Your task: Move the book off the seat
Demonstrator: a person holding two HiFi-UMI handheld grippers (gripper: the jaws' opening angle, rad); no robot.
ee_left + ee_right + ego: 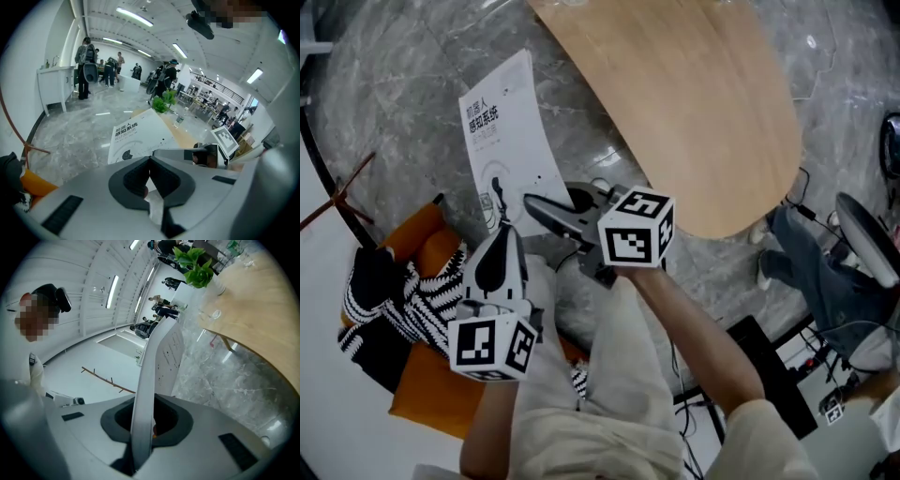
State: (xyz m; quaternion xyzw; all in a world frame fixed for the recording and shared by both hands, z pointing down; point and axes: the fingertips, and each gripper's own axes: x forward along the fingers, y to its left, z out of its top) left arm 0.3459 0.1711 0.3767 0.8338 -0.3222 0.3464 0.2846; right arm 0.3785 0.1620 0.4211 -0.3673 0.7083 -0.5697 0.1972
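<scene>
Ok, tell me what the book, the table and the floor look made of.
Book: paper, smooth white printed cover, thin edge. Table: wood or wood-look laminate, pale grain visible. Floor: polished grey stone or marble-look tile, veined, reflecting lights.

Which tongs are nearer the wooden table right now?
Right. The right tongs, shut on the book, hang just beside the table; the left tongs sit farther off, by the orange seat.
</scene>
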